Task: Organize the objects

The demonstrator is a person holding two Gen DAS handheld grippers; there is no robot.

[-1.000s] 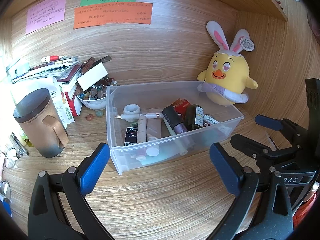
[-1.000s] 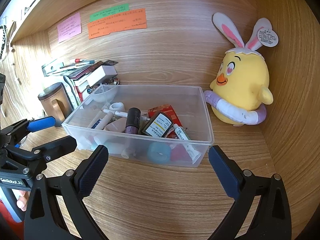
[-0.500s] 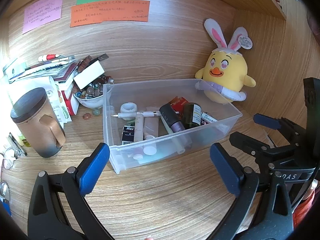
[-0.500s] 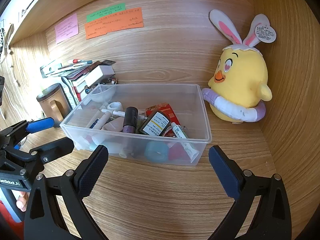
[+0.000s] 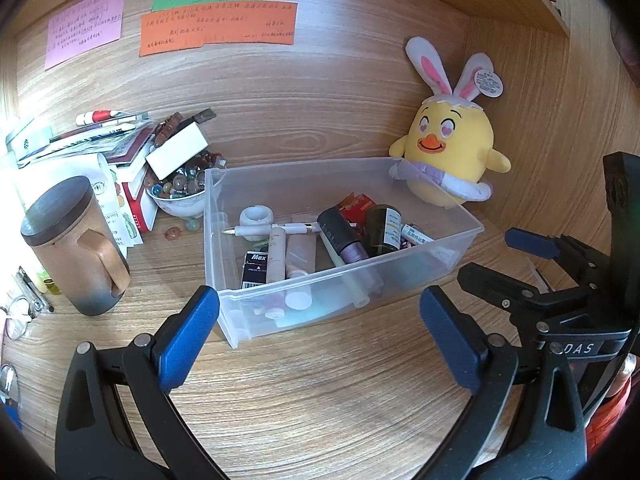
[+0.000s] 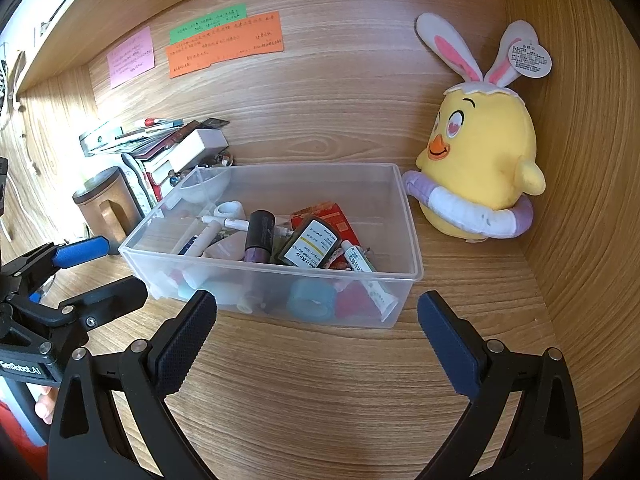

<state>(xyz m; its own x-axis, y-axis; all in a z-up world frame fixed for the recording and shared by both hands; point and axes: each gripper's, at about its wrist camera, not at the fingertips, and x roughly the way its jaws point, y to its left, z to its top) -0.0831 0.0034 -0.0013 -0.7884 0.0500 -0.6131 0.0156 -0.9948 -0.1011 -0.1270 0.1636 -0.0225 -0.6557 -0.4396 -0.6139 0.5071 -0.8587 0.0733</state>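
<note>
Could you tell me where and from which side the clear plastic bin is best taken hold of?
Probably by its two short end walls, one gripper each, coming from the front. The clear plastic bin lies long side toward both grippers, too wide for one open pair of fingers. Its rim lip offers purchase. The plush chick crowds the right end.

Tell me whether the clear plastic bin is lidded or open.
Open: the clear plastic bin has no lid, and a pen and bottles show over its rim.

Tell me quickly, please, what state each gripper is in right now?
Left gripper: open, holding nothing, in front of the clear bin.
Right gripper: open, holding nothing, also facing the bin.
</note>
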